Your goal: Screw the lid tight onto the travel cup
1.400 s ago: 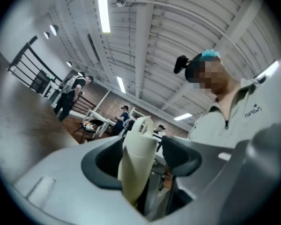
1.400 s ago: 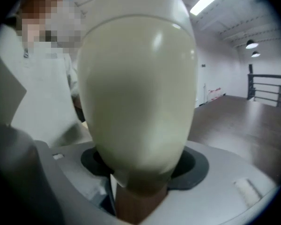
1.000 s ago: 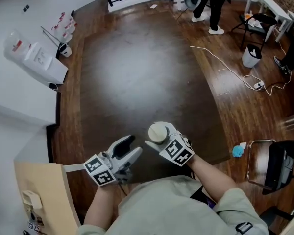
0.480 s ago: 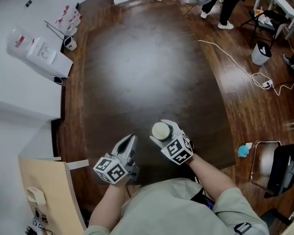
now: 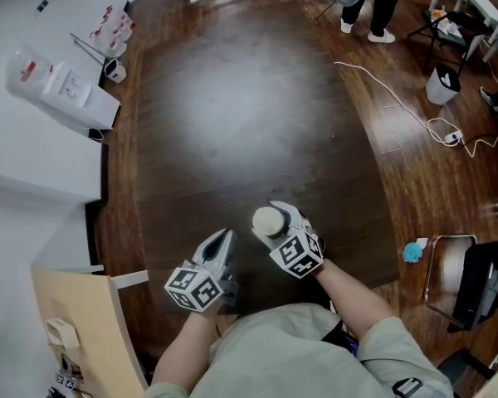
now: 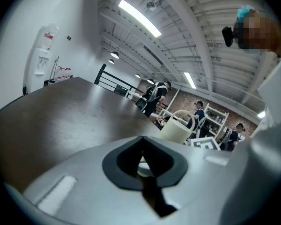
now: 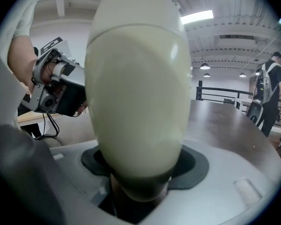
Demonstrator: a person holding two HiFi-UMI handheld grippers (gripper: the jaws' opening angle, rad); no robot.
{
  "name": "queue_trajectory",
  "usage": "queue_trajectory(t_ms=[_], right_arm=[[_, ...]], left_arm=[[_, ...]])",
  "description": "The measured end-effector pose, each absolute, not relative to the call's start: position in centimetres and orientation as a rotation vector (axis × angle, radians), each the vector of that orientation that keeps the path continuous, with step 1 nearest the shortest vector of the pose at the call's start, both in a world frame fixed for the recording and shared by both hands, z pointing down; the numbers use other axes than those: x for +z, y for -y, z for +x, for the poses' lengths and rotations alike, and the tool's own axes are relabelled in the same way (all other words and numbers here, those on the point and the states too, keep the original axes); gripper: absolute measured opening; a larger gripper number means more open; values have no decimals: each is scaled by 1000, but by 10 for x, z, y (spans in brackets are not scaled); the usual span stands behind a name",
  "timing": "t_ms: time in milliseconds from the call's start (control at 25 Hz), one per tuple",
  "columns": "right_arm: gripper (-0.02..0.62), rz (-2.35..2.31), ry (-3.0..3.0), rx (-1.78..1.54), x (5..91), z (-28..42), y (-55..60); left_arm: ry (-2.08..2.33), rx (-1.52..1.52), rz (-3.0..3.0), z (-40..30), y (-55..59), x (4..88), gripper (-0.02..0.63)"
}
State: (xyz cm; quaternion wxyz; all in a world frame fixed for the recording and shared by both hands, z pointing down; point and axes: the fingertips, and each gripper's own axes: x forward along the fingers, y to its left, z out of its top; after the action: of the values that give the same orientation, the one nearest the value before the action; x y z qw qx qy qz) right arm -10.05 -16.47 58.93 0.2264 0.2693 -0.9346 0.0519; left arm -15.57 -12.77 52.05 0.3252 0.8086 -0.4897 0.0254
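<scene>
Nearest to us, the left gripper sits low over the near edge of the dark table. Its jaws are pressed together and hold nothing. The cream shape seen past their tips in the left gripper view is the cup standing beyond them.

Just beside it, the right gripper has its jaws spread wide and clamped on the lower body of the travel cup, which stands upright. The lid is already on top, with a seam line running round where it meets the body. We cannot tell from here how tight it is, or whether the base rests on the table.

We judge that the tightening turn is the step in hand. To do it well:

- We should part the left jaws far enough to span the lid.
- We should bring them in above the seam, square to the cup's upright axis, and close firmly before twisting.
- The right gripper should hold the body still and level so the threads do not cross.
- The loop handle on the lid could catch a jaw, so we should place the pads clear of it.

Farther off, a white cable trails across the wooden floor, and a person stands beyond the table's far end.
</scene>
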Motion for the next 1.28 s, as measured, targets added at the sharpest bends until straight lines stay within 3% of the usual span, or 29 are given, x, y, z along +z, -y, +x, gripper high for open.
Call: queue_trajectory(t_ms=[360, 520, 1080, 1200, 1280], right_arm=[[302, 713, 2585, 162, 592, -105, 162], [365, 637, 2577, 206, 593, -105, 154], [367, 807, 2582, 376, 561, -30, 114], [246, 888, 2617, 454, 534, -13, 90], [109, 991, 2620, 487, 516, -1, 78]], left_arm=[[1309, 78, 2093, -153, 119, 523, 2], [1342, 51, 2075, -155, 114, 517, 2], [1337, 67, 2103, -106, 69, 510, 2], [1301, 158, 2189, -86, 52, 504, 2], [1252, 205, 2266, -76, 48, 498, 2]])
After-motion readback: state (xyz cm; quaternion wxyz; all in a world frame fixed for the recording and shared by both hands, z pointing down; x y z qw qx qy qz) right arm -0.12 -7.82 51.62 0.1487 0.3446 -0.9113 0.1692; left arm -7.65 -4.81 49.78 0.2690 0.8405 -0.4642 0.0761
